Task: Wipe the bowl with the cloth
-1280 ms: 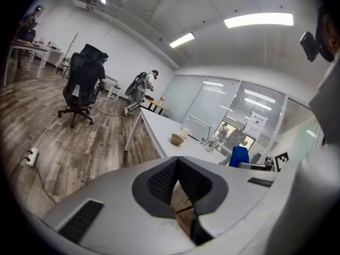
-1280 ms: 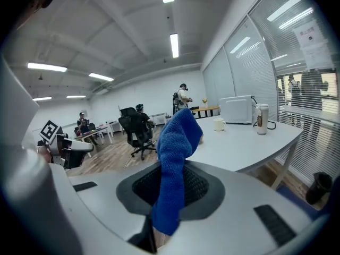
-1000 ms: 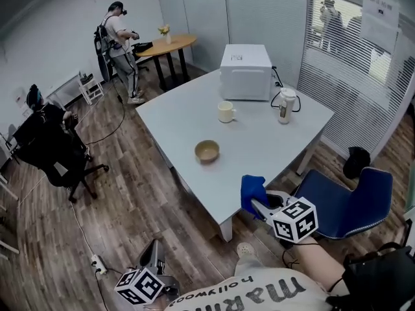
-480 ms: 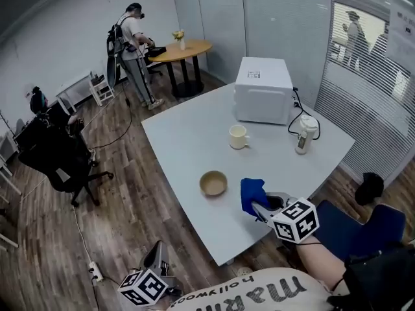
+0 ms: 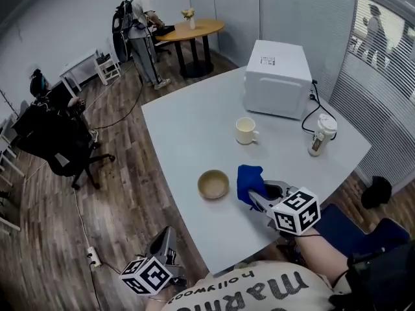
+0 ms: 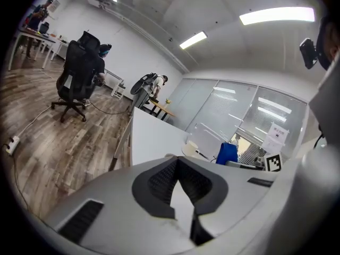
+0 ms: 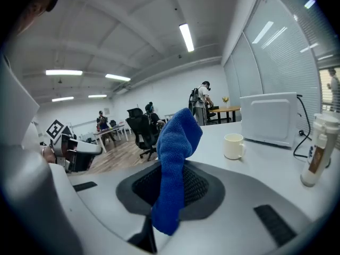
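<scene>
A tan bowl (image 5: 213, 184) sits empty near the front edge of the white table (image 5: 188, 128). Just right of it hangs the blue cloth (image 5: 249, 183), pinched in my right gripper (image 5: 258, 198), which is shut on it above the table's front part. In the right gripper view the cloth (image 7: 175, 163) stands up between the jaws and flops over at the top. My left gripper (image 5: 166, 241) is low at the left, off the table's edge above the floor. Its jaws meet in the left gripper view (image 6: 180, 187), shut with nothing between them.
A white microwave (image 5: 277, 78), a cream mug (image 5: 246, 130) and a lidded tumbler (image 5: 320, 135) with its cord stand further back on the table. A blue chair (image 5: 343, 229) is at the right, a black office chair (image 5: 55, 141) at the left. A person (image 5: 139, 18) stands by a round table.
Both grippers have moved forward toward the table. The cloth, earlier off the table's edge, now hangs over the tabletop beside the bowl. The left gripper stays low and shut.
</scene>
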`<state>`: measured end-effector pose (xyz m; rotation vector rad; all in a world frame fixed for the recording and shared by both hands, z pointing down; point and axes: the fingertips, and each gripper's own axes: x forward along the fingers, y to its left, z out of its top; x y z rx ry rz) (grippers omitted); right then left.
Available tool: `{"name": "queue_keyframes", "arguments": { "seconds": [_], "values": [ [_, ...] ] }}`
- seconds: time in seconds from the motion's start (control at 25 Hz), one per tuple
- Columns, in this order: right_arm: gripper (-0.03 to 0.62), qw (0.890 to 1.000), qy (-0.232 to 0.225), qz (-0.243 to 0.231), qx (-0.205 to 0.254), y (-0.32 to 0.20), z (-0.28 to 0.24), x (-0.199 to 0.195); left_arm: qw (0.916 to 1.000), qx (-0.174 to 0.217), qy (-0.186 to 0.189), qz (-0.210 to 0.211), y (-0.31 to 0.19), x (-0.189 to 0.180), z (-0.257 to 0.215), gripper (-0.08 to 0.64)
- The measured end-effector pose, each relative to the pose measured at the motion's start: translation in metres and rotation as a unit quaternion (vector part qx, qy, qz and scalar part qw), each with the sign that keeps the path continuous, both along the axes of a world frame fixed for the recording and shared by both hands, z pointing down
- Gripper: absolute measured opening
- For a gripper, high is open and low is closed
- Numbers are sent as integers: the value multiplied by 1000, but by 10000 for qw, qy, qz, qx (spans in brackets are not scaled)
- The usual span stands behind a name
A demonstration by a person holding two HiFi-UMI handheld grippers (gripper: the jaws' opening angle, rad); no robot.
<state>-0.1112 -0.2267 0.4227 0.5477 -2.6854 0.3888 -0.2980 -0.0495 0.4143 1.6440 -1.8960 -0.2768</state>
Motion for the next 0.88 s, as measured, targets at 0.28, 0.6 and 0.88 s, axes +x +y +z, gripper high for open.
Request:
{"name": "queue_keyframes", "arguments": {
  "seconds": [0.28,0.6,0.88],
  "values": [
    [61,9962,-638,9,-597,-30,7,-35,9991,-274,30,308,-55,-5,15,5],
    [61,9952,-305,253,-898,-42,49,-75,9929,-526,241,1039,-121,-15,59,25],
    [61,9939,-297,710,-796,-75,50,-97,9850,-661,-88,1592,-182,-30,88,234]
  ]
}}
